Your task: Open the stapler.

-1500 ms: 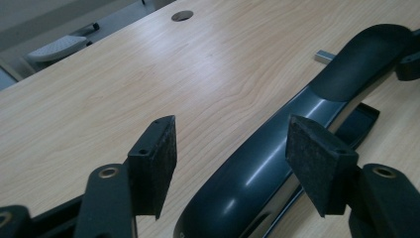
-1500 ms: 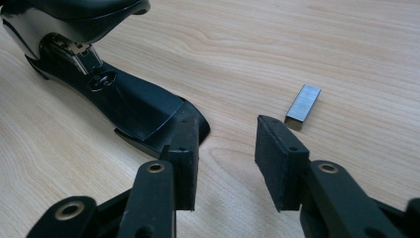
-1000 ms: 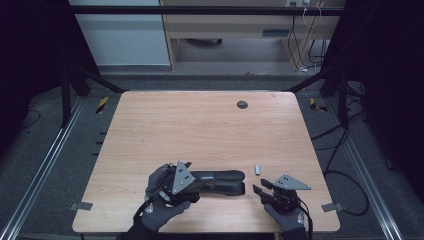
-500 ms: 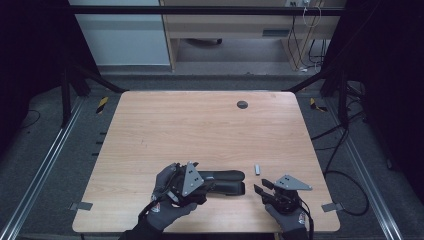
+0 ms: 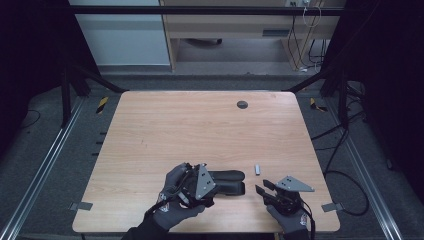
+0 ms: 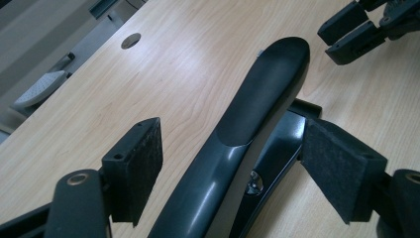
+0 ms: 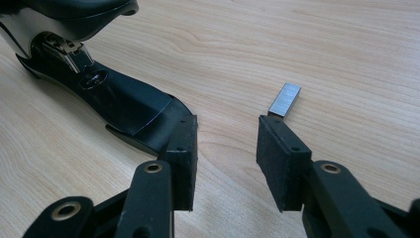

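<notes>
A black stapler (image 5: 227, 181) lies near the front edge of the wooden table (image 5: 200, 125), its long axis running left to right, and the left gripper (image 5: 212, 186) straddles its left part. In the left gripper view the stapler's glossy top arm (image 6: 257, 94) runs up between the two pads, and neither pad (image 6: 141, 163) presses on it: a gap of bare wood shows on one side and the base on the other, so the jaws are released; they have just been opening, with the stapler between them. The right gripper (image 5: 264, 189) sits to the right of the stapler, just beside its right end, with jaws spread wide and nothing between them. Its jaws have been closing a little. A small grey metal block (image 5: 257, 169), which looks like a strip of staples, lies on the table a little farther off, between the two grippers. The right gripper view shows the stapler hinged open, with the metal staple channel (image 7: 69, 52) bare under the raised arm and the base (image 7: 129, 106) reaching toward the left pad, and the grey block just beyond the right pad. The high view adds a round dark grommet (image 5: 242, 104) at the far side of the table.
</notes>
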Demonstrator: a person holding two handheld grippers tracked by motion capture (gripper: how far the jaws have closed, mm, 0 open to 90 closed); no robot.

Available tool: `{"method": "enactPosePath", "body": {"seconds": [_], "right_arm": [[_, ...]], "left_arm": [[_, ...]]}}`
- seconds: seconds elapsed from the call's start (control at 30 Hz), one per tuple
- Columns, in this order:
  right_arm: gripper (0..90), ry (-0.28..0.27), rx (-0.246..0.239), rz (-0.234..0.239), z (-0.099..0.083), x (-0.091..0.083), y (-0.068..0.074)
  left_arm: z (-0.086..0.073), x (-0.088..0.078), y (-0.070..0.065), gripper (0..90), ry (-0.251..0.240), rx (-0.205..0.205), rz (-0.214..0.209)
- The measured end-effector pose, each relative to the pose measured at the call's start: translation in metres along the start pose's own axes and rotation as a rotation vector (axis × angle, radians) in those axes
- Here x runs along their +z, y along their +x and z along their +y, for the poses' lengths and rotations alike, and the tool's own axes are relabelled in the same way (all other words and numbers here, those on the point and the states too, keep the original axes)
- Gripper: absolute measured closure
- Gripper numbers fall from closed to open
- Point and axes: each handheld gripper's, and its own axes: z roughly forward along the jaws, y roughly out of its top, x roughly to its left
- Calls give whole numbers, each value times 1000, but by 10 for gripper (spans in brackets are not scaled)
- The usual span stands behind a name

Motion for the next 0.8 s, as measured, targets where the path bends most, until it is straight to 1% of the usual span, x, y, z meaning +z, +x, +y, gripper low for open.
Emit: {"method": "enactPosePath", "body": {"seconds": [0.03,0.1,0.13,0.2,0.3,0.33,0.43,0.53,0.67,0.7,0.8], "right_arm": [[608,-1,-4,-1,0,0,0],[610,1,-6,-1,-1,0,0],[610,1,-6,-1,-1,0,0],[613,3,-9,0,-1,0,1],[614,1,-11,-3,-2,0,1],[614,-1,-13,-2,-2,0,0],[615,-3,-8,-3,-2,-1,0],[615,-4,-8,-3,-2,-1,0],[616,-4,-10,-4,-2,0,0],[615,-6,-12,-5,-2,0,0],[616,-6,-10,-4,-2,-1,0]], "left_arm": [[0,1,-1,237,0,-1,3],[2,3,-4,236,8,21,7],[2,3,-4,236,8,21,7],[3,4,-9,236,11,44,29],[4,5,-11,236,15,56,32],[5,6,-13,237,17,63,45],[6,9,-18,237,25,84,58],[8,11,-23,238,32,128,87],[10,14,-29,239,42,161,107],[10,15,-30,241,45,162,109],[11,18,-32,245,52,185,122]]}}
